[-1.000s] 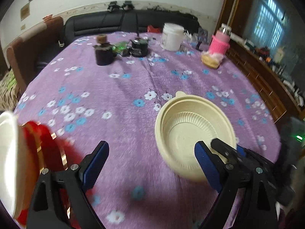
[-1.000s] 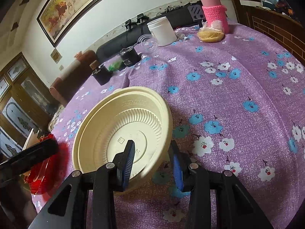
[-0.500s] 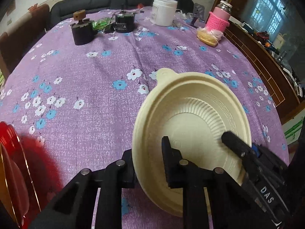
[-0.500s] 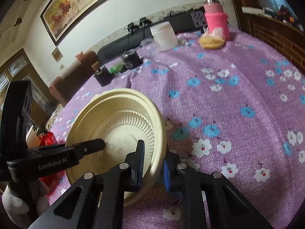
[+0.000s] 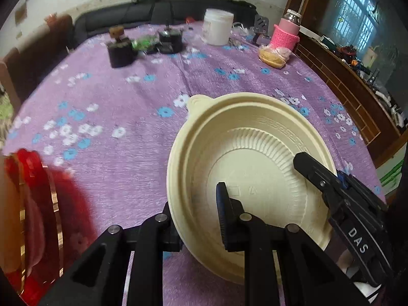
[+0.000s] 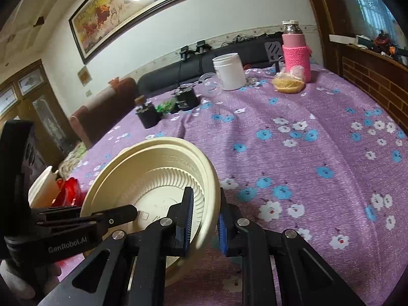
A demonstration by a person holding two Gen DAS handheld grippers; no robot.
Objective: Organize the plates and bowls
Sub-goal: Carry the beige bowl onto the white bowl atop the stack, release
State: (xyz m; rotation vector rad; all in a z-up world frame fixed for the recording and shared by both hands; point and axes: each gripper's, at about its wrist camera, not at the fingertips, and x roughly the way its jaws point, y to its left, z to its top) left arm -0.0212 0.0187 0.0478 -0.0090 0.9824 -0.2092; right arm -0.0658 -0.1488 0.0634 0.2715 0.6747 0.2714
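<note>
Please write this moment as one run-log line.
left gripper: shut on cream bowl rim | right gripper: shut on same rim | bowl tilted

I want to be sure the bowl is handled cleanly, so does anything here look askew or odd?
Yes: the cream bowl is tilted, its near side raised off the purple tablecloth. Both claws pinch its rim at once, the left claw and the right claw. No spill or damage shows.

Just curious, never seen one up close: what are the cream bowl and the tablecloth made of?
The cream bowl looks like thin moulded plastic or pulp, matte, with pressed ribs and a stamped rim pattern. The tablecloth seems to be soft woven fabric: purple, printed with flowers, creased in folds.
</note>
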